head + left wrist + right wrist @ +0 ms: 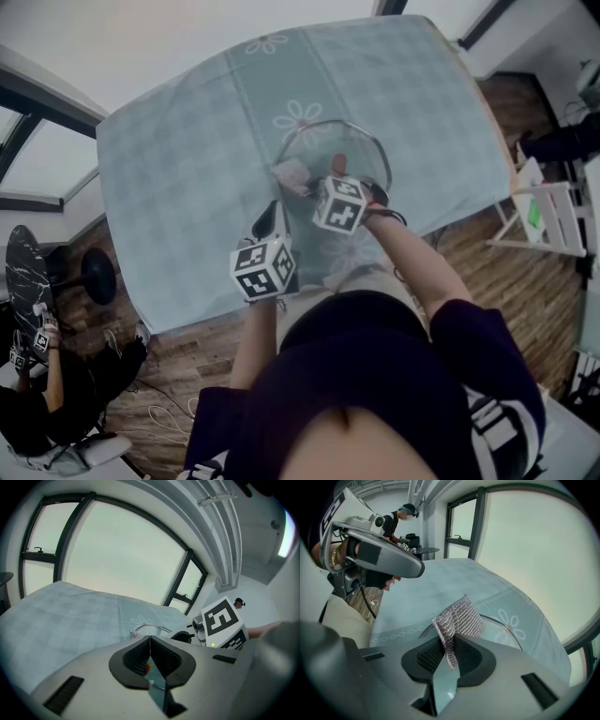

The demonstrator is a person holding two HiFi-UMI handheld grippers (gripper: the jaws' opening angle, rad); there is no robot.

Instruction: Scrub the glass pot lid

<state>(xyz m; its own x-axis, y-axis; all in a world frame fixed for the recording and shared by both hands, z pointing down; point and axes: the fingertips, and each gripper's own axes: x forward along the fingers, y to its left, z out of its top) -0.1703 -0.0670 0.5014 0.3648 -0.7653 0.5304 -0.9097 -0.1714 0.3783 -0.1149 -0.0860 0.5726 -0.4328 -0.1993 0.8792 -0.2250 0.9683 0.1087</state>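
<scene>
Already in place: the glass pot lid point(323, 141) lies flat on the cloth-covered counter point(178, 187), just ahead of both grippers.
Right tongs: the right tongs point(451, 644) are clamped on a mesh scrubbing cloth point(459, 618), whose folded flap sticks up past the tips.
Left tongs: the left tongs point(150, 641) are pressed together with nothing seen between them. They point toward the lid's near-left rim, with the lid ahead of the tips and not inside them.
Cloth against lid: in the head view the mesh sits over the near-left part of the lid. Whether it actually presses on the glass cannot be told.
Stage, as I judge it: the scrubbing is either just starting or in its strokes, since the tool is gripped and is at the lid.
Done so far: the cloth is picked up and brought to the glass. No foam, water or streaks show, so how much surface has been covered cannot be read.
Left to do: probably working the mesh across the far and right parts of the glass and around the rim, perhaps the underside too.
Risk: the lid is not gripped by anything, so I expect it could slide on the covering under a firm stroke.
</scene>
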